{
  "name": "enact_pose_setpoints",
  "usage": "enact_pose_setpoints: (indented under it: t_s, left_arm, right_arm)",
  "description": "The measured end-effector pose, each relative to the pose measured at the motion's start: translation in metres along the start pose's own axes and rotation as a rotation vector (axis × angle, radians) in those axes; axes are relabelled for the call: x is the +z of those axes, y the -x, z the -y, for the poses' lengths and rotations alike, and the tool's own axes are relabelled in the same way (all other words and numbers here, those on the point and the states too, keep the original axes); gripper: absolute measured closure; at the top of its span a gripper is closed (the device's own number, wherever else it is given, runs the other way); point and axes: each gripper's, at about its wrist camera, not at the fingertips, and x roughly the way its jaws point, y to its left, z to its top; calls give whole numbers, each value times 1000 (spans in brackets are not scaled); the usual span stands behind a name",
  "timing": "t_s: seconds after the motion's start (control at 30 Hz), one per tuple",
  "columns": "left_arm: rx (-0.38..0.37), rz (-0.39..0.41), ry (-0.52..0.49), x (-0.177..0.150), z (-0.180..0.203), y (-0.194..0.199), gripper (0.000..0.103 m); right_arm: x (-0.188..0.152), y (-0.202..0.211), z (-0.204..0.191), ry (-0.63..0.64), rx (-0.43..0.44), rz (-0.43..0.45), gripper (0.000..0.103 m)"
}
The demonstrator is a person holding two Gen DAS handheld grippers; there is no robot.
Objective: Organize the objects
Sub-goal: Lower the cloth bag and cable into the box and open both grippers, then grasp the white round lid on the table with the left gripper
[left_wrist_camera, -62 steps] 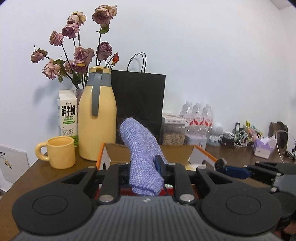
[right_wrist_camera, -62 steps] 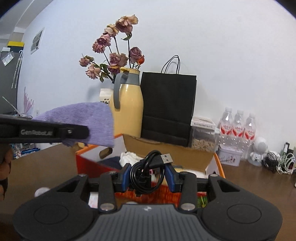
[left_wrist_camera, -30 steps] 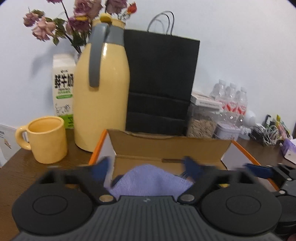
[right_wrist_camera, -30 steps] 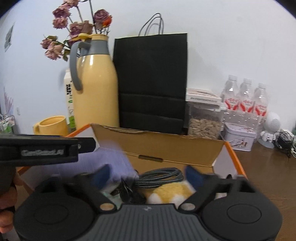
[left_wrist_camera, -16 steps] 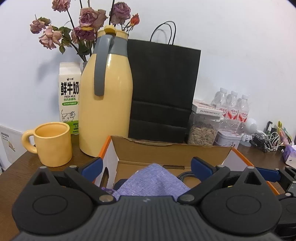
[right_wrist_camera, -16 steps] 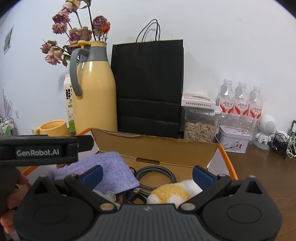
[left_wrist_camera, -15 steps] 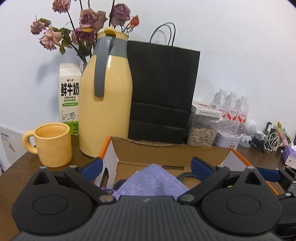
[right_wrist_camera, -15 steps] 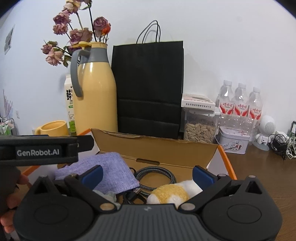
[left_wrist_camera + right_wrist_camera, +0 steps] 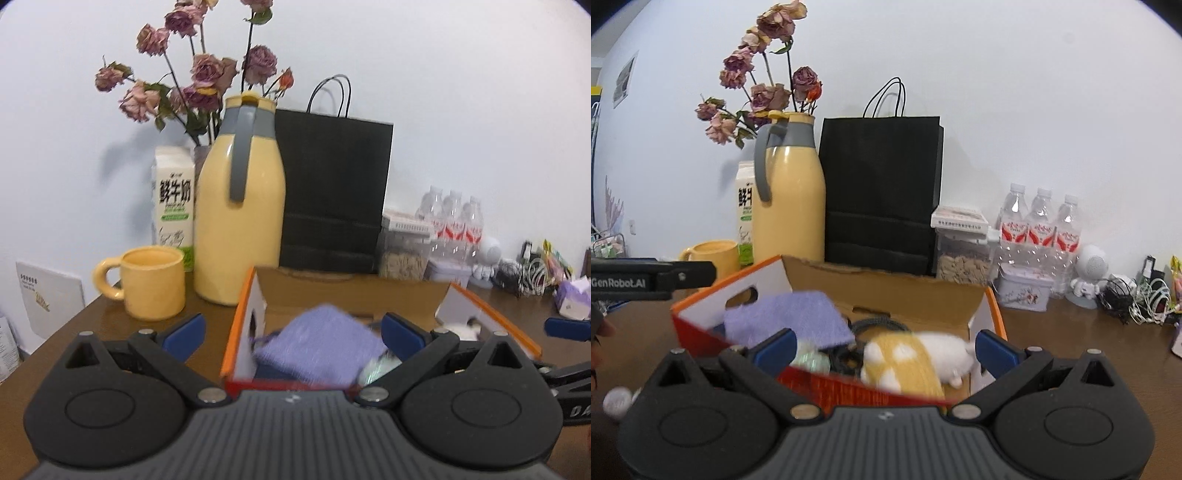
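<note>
Purple cloth (image 9: 317, 347) is lying inside the box (image 9: 886, 291). You are holding both the left gripper (image 9: 291, 332) and right gripper (image 9: 884, 347) spread and empty; be lifting them straight clear.

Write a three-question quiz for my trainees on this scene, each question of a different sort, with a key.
1. True or false: the purple cloth lies inside the orange box.
2. Multiple choice: what stands directly right of the yellow jug in the right wrist view? A) a red kettle B) the black paper bag C) a laptop
3. Fill in: the jaws of the left gripper and the right gripper are both ____.

Key: 1 true; 2 B; 3 open, holding nothing.
</note>
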Motion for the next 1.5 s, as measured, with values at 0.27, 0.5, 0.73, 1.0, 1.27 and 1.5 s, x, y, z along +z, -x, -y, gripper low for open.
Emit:
enact_pose_setpoints:
  t_s: [0.27,0.5,0.73,1.0,1.27,1.5]
  left_arm:
    - [32,-76,-23,-29,-19,27,0]
    - [57,-144,-11,-48,-36,45,0]
    - [57,-198,-21,-61,-41,57,0]
    - [71,-258,-44,-72,-40,58,0]
    - [62,-305,-33,-75,-44,54,26]
    - [43,-313,-24,-76,-45,54,63]
  right_arm:
    - [-38,30,1,15,4,-86,0]
    - [-58,45,6,9,-23,-133,0]
    - [-63,45,9,1,-46,-152,0]
    - [-66,40,11,-14,-54,-179,0]
    - [-66,36,11,-18,-59,-201,0]
    - [-66,34,12,-22,-61,-214,0]
